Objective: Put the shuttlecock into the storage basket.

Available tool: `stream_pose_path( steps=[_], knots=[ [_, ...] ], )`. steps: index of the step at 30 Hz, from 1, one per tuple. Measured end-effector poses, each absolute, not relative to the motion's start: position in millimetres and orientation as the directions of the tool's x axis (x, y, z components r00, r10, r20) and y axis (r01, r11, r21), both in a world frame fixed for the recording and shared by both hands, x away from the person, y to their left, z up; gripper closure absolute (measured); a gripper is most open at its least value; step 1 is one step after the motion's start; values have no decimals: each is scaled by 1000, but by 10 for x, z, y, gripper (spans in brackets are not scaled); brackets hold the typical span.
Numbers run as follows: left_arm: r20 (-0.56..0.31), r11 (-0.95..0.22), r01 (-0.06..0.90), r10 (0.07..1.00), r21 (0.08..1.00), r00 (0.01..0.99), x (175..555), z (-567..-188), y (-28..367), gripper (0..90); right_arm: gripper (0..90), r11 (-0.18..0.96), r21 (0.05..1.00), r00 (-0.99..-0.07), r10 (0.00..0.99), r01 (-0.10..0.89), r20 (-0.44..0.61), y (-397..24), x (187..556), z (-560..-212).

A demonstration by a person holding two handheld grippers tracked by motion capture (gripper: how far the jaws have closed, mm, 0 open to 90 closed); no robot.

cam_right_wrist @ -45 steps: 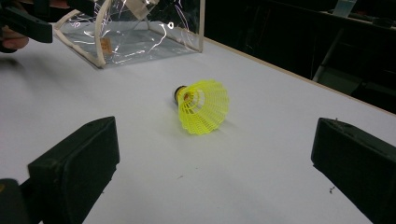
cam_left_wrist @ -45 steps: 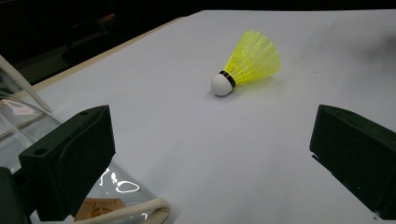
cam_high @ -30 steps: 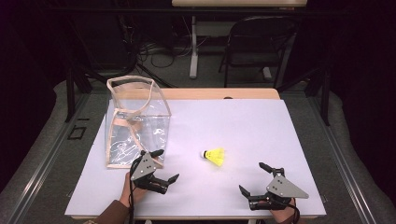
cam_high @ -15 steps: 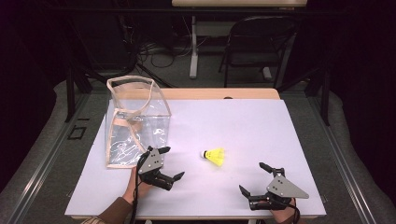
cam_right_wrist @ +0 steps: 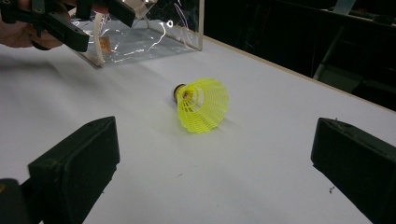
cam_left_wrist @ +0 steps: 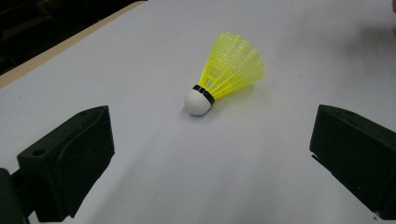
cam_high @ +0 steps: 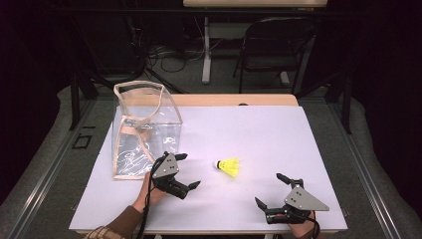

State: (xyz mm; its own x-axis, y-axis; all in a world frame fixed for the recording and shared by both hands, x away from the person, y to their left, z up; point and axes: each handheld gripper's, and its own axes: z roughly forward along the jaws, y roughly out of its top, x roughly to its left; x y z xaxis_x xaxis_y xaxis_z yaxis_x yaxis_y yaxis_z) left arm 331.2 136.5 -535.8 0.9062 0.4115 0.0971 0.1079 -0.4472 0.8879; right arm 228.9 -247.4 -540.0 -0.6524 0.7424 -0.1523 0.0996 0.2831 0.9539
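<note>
Nearest the table's (cam_high: pixel 318 134) front edge, the right gripper (cam_high: pixel 272 190) is held low over the white surface, well apart from the yellow shuttlecock (cam_high: pixel 229 166) and to the near right of it. Its jaws are spread wide and nothing is held between them. In the right gripper view the shuttlecock (cam_right_wrist: pixel 201 105) is seen lying on its side ahead of those jaws, the open skirt turned toward the camera and the cork pointing away.

A little farther in, the left gripper (cam_high: pixel 187 171) is held by a hand (cam_high: pixel 149 191) just to the left of the shuttlecock, near it but not touching. Its jaws are likewise spread wide apart, empty, and aimed at the shuttlecock. In the left gripper view the shuttlecock (cam_left_wrist: pixel 224 74) is seen between the two black jaws but beyond their tips, with the white cork end nearer the camera and the yellow skirt fanning away. A plaid sleeve (cam_high: pixel 107 232) is seen at the bottom edge, behind the hand.

The shuttlecock itself is found on the bare white table top, roughly midway between the two grippers and slightly beyond them.

Farther back and to the left of the shuttlecock, a clear plastic bag (cam_high: pixel 144 132) with beige trim is stood upright on the table, its mouth open at the top. In the right gripper view the bag (cam_right_wrist: pixel 154 32) is seen beyond the shuttlecock, with the left gripper (cam_right_wrist: pixel 81 21) in front of it.
</note>
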Motion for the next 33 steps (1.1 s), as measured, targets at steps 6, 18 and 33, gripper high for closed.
stream_pose_path(
  steps=[6, 18, 33],
  knots=[
    [114, -476, 88, 379, 875, 918, 3362, -5338, 1290, 0, 7, 283, 954, -652, 743, 100, -151, -2475, 2290, -5400],
    [126, -510, 62, 326, 858, 937, 3471, -5303, 1159, 0, 7, 283, 954, -651, 743, 99, -153, -2476, 2286, -5398],
    [134, -540, 22, 248, 841, 959, 3570, -5261, 1042, 0, 7, 285, 954, -650, 743, 94, -158, -2476, 2285, -5395]
  ],
)
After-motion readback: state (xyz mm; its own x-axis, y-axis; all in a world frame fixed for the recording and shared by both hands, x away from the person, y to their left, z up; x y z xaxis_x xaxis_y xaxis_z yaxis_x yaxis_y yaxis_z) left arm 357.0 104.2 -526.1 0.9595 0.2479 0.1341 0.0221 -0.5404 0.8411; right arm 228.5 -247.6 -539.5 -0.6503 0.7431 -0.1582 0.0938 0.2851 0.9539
